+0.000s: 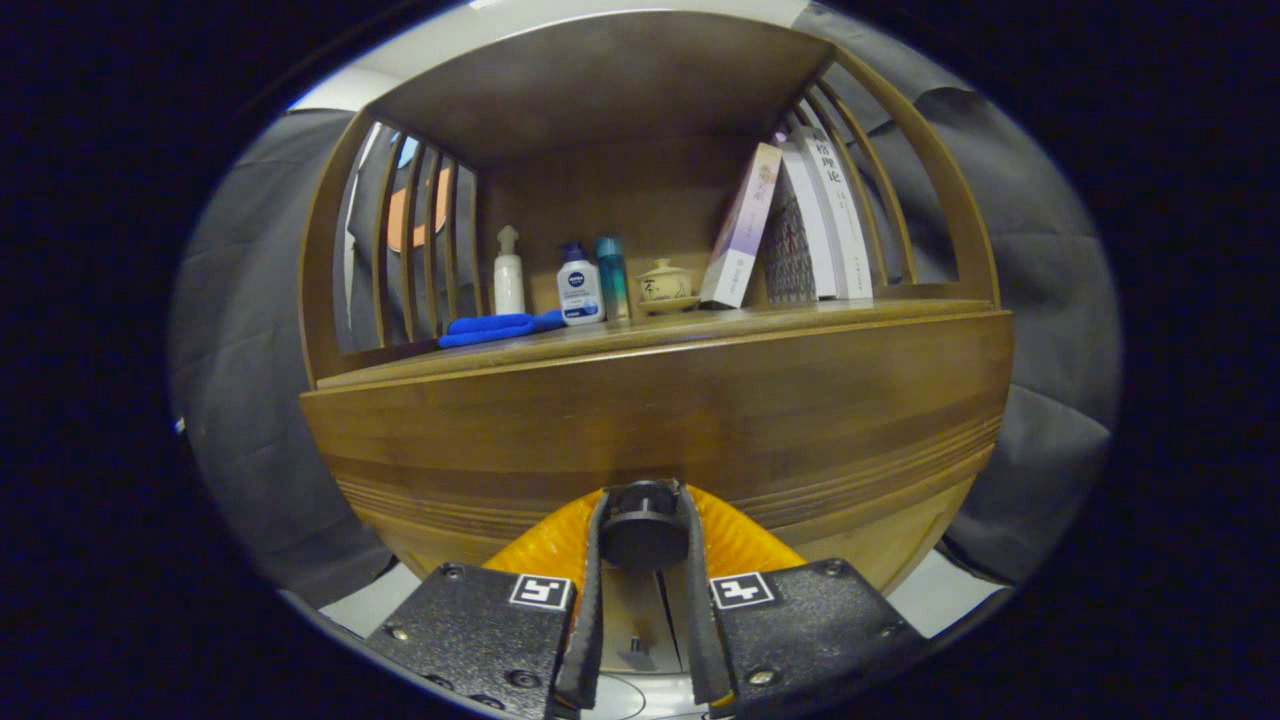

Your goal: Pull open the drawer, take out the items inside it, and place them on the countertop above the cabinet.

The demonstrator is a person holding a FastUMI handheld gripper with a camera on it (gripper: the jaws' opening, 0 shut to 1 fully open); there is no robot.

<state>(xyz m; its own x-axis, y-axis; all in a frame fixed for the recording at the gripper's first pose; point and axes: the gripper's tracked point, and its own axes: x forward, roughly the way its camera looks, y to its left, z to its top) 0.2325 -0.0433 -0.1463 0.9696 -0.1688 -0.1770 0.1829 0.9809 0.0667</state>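
A brown wooden cabinet stands right in front of me, its drawer front (660, 420) spanning the width below the countertop (650, 335). A round dark knob (642, 528) sticks out from the drawer front. My gripper (642, 520) is shut on the knob, one finger pressed against each side of it. The drawer sits flush with the cabinet; its inside is hidden.
On the countertop stand a white pump bottle (508, 272), a white and blue bottle (579, 285), a teal bottle (612, 278), a small lidded ceramic pot (665, 283) and leaning books (795, 225). A blue cloth (495, 328) lies at its left front. Slatted wooden sides close in the shelf.
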